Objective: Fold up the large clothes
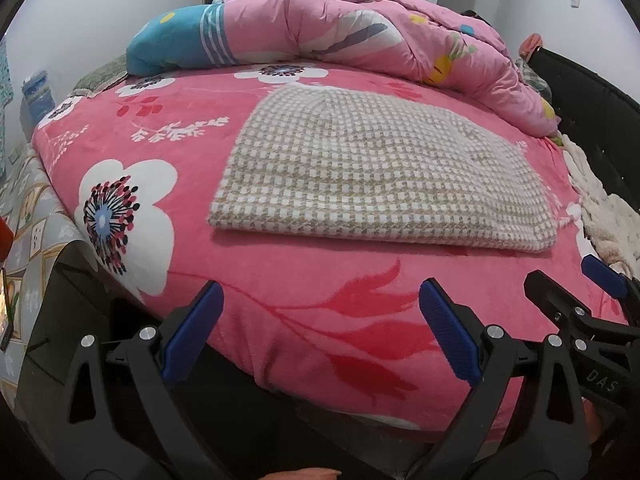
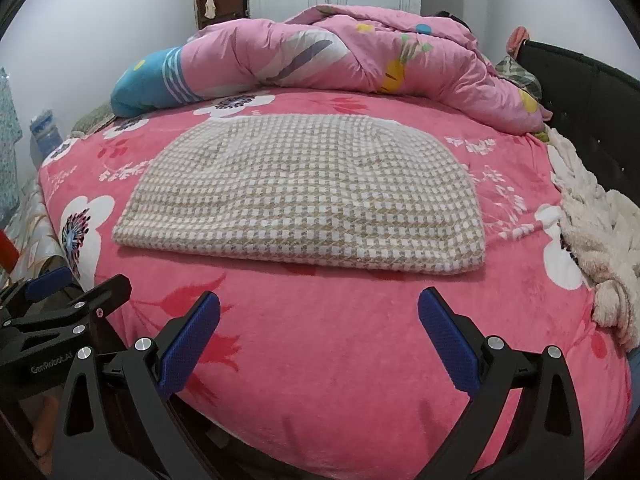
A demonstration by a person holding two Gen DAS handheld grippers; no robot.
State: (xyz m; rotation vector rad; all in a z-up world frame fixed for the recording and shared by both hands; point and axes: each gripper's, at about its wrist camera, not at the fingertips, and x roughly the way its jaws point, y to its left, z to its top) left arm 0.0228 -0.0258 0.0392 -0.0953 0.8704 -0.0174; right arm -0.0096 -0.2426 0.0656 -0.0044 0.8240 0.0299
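Observation:
A beige-and-white checked knit garment (image 1: 372, 172) (image 2: 304, 196) lies folded flat in a rectangle on the pink flowered bedspread (image 1: 280, 288) (image 2: 340, 340). My left gripper (image 1: 320, 328) is open near the bed's front edge, short of the garment, with nothing between its blue pads. Beside it on the right, my right gripper (image 2: 320, 332) is open too and holds nothing, also short of the garment's near edge. In the left wrist view the right gripper (image 1: 560, 276) shows at the right edge. The left gripper (image 2: 76, 280) shows at the left edge of the right wrist view.
A rumpled pink quilt (image 1: 360, 28) (image 2: 340, 52) with a blue end is heaped at the back of the bed. A cream fleece blanket (image 2: 596, 240) lies along the right side by the dark headboard (image 2: 588, 92). A patterned floor (image 1: 32, 224) lies left of the bed.

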